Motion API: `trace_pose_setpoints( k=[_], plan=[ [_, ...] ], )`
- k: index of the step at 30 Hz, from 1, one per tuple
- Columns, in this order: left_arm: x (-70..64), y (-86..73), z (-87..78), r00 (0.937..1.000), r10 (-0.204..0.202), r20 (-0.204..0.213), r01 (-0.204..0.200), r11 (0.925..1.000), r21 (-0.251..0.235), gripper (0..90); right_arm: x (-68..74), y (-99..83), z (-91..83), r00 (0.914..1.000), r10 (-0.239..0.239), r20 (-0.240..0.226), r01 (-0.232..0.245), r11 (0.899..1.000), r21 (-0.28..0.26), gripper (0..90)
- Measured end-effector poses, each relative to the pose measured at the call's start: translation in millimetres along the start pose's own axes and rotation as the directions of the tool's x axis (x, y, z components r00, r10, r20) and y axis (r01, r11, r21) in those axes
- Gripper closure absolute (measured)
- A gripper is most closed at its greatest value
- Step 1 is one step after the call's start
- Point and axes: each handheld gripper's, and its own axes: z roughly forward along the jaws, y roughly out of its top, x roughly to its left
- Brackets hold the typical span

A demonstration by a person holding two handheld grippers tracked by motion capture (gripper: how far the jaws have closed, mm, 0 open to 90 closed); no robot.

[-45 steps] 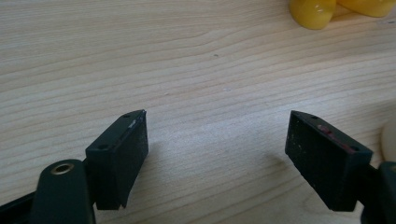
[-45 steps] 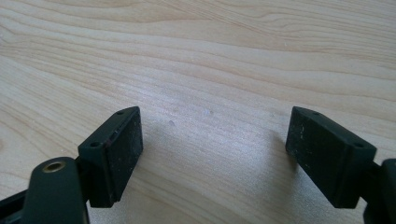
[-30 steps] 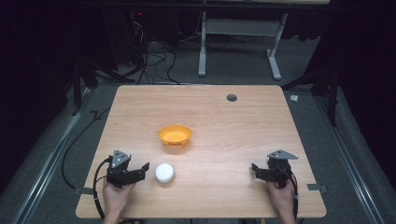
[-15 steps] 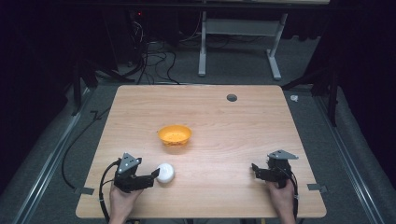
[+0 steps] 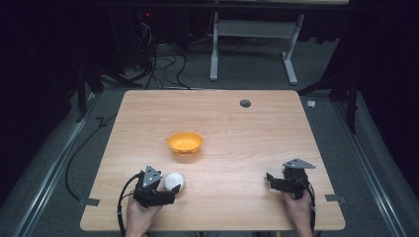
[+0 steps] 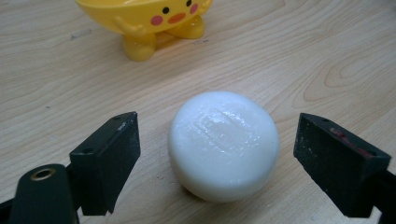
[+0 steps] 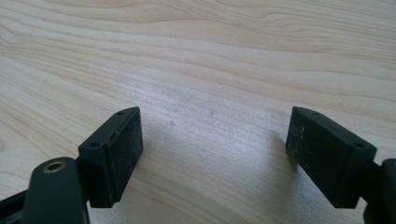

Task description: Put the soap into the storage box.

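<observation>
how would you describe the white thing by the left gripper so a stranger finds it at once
Start at the light wooden table and go to its near left part, just in front of the yellow chick-faced bowl. There, between the open jaws of the left gripper, lies a glossy white rounded soap-like bar, the one white thing on the wood.

Bright overhead light on the table (image 5: 237,128), dark surroundings; close views sharp, soft shadows.
</observation>
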Motion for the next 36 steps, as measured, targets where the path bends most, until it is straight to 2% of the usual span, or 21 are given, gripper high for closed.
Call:
trace_pose_setpoints(
  k=[8,14,17,25,36],
  plan=[
    [-6.2,-1.1,15.8,0.9998,0.015,-0.014,-0.014,0.9987,0.050,15.1,-0.1,0.0,0.0,1.0000,-0.001,0.001,0.001,1.000,0.000,19.7],
    [-6.4,-4.5,24.0,0.9999,0.007,-0.009,-0.006,0.9976,0.069,16.4,0.0,0.0,0.0,1.0000,-0.001,0.000,0.001,1.000,0.000,19.7],
    [-6.9,-4.9,26.8,0.9995,0.016,-0.029,-0.013,0.9960,0.089,17.4,0.0,0.0,0.0,1.0000,-0.001,0.000,0.001,1.000,0.000,19.7],
    [-7.7,-4.8,29.4,0.9993,0.006,-0.037,-0.002,0.9961,0.088,22.2,0.0,0.0,0.0,1.0000,-0.001,0.000,0.001,1.000,0.000,19.6],
    [-8.7,-4.3,29.1,0.9988,0.027,-0.040,-0.023,0.9954,0.093,24.2,0.0,0.0,0.0,1.0000,-0.001,0.000,0.001,1.000,0.000,19.6]
  ],
)
